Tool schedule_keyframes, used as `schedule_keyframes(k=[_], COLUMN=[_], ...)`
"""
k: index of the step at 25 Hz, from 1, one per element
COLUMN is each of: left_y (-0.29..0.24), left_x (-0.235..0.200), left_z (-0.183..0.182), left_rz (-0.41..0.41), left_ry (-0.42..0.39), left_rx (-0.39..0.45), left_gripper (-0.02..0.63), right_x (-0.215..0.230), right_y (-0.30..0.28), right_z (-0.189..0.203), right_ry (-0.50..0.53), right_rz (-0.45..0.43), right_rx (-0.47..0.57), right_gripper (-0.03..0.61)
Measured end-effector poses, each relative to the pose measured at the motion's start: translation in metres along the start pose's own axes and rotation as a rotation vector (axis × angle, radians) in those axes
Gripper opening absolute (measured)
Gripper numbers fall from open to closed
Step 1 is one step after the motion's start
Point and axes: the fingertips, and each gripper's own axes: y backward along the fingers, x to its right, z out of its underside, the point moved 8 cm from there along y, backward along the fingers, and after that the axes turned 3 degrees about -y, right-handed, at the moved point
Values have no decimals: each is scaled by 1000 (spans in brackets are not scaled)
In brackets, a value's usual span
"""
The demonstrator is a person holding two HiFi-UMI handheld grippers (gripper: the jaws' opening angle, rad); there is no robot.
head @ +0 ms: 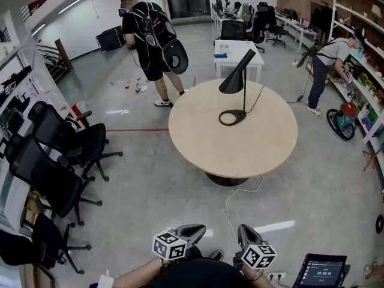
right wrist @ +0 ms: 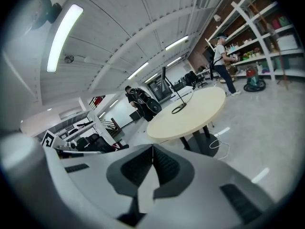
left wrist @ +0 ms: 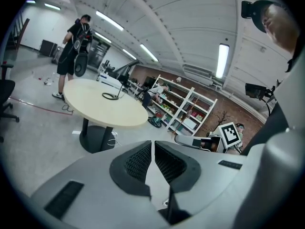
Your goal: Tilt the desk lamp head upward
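Desk lamp [head: 243, 92], well ahead of left tongs [head: 195, 230] and right tongs [head: 244, 233] (both clenched, empty): likely light, stiff-hinged; pinch cone head [head: 235, 79] at rim, steady base [head: 233, 118].

Long ceiling tubes [right wrist: 62, 35] light the room brightly and evenly above me. They leave pale glare streaks on the grey floor [head: 273, 225] and only a soft shadow under the round table [head: 240, 149], where the desk lamp [head: 235, 81] stands out dark and sharp. Every view bulges fisheye-fashion; both my gripper views go black at the corners.
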Motion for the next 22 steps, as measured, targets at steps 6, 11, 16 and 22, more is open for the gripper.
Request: schedule_keyframes(k=[6, 11, 16, 22], left_y=[-19, -41, -61, -78], left_x=[-17, -34, -72, -122], left_z=[-7, -23, -46, -83], left_rz=[-1, 48, 74, 106], left_ry=[55, 34, 62, 69], left_rx=[5, -15, -7, 16], left_gripper=[6, 6, 6, 6], right_x=[10, 19, 19, 7], right_y=[-14, -34, -70, -123], right_z=[-11, -24, -41, -66], right_ry=[18, 0, 23, 78], right_rz=[5, 50, 81, 105], right_rx=[-14, -14, -21, -36], right_gripper=[3, 3, 3, 3])
